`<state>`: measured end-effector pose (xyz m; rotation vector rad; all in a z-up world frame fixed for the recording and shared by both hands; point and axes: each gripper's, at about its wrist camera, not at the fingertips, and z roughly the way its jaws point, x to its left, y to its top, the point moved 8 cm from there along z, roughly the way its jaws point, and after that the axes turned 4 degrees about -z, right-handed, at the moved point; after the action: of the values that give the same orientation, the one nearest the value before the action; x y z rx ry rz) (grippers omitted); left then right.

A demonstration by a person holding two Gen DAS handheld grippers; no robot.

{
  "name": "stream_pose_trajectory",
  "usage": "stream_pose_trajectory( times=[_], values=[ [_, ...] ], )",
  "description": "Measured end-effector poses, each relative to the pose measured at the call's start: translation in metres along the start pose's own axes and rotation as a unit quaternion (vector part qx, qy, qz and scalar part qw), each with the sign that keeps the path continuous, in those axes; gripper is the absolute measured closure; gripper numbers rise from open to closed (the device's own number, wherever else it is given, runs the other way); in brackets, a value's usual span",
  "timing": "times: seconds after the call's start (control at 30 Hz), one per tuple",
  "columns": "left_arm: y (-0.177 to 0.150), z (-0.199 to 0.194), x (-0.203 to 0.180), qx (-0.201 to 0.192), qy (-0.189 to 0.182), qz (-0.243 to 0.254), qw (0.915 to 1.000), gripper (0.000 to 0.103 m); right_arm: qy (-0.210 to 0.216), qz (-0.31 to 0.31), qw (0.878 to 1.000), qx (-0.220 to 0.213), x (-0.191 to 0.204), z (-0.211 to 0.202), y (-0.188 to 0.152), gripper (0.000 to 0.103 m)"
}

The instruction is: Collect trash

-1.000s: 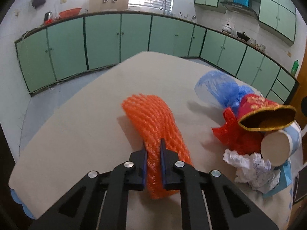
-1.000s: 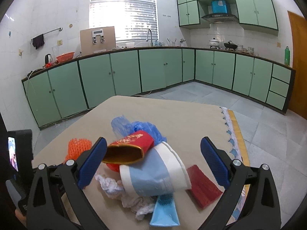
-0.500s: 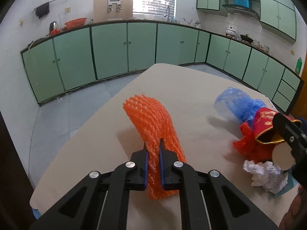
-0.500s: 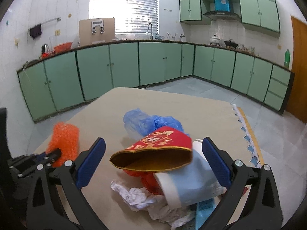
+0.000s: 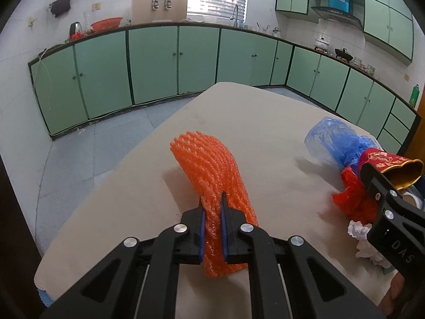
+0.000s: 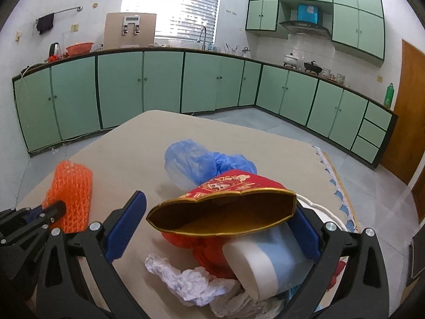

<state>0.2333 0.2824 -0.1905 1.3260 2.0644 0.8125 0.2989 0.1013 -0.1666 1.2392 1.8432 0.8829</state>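
Left gripper (image 5: 212,207): jaws drawn together, pinching an orange foam net sleeve (image 5: 212,170) near its lower third. Sleeve stands up out of the jaws, its free end toward 12 o'clock in the left wrist view, its short tail hanging below the pads. It sits over the tan counter (image 5: 138,194); whether the tail touches the surface I cannot tell.

Right gripper (image 6: 217,228): jaws spread wide apart, blue pads (image 6: 127,226) flanking the trash pile, nothing clamped. The right pad is just beside the paper cup; contact cannot be told.

Pile, seen from the right wrist view:
- Red pouch with gold-trimmed mouth (image 6: 225,212), opening facing the camera, on top of the heap at centre.
- Blue plastic bag (image 6: 202,162) behind it at 12 o'clock, lying on the counter.
- Blue and white paper cup (image 6: 268,260) on its side at 5 o'clock, tucked under the pouch.
- Crumpled white tissue (image 6: 186,281) at 6 o'clock, touching the cup.
- Red netting (image 6: 209,255) under the pouch, between tissue and cup.

The sleeve and left gripper show at 9 o'clock in the right wrist view, near the pile but apart from it. In the left wrist view the pile lies at 3 o'clock, with the right gripper's arm partly covering it.

Background: green cabinets (image 6: 159,85) along the far walls, window with blinds (image 6: 172,5) above.
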Motion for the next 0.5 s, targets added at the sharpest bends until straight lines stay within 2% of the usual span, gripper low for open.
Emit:
stream_pose_trajectory(
  times=[0.07,0.13,0.17,0.37,0.5],
  values=[
    [-0.001,0.000,-0.001,0.000,-0.001,0.001,1.0000,0.094,0.004,0.000,1.000,-0.003,0.000,-0.002,0.000,0.008],
    [-0.001,0.000,-0.002,0.000,-0.001,0.001,1.0000,0.094,0.009,-0.006,1.000,-0.005,0.000,-0.003,0.000,0.020],
    [-0.001,0.000,-0.003,0.000,-0.002,0.000,1.0000,0.094,0.016,-0.008,1.000,-0.002,0.000,-0.004,-0.001,0.030],
    [-0.002,-0.002,-0.008,-0.001,-0.003,0.006,1.0000,0.094,0.056,-0.012,0.998,0.008,0.000,-0.009,-0.007,0.063],
    [-0.003,-0.003,-0.012,-0.001,-0.005,0.013,0.9999,0.094,0.080,-0.010,0.997,0.003,0.000,-0.019,-0.009,0.071]
  ],
)
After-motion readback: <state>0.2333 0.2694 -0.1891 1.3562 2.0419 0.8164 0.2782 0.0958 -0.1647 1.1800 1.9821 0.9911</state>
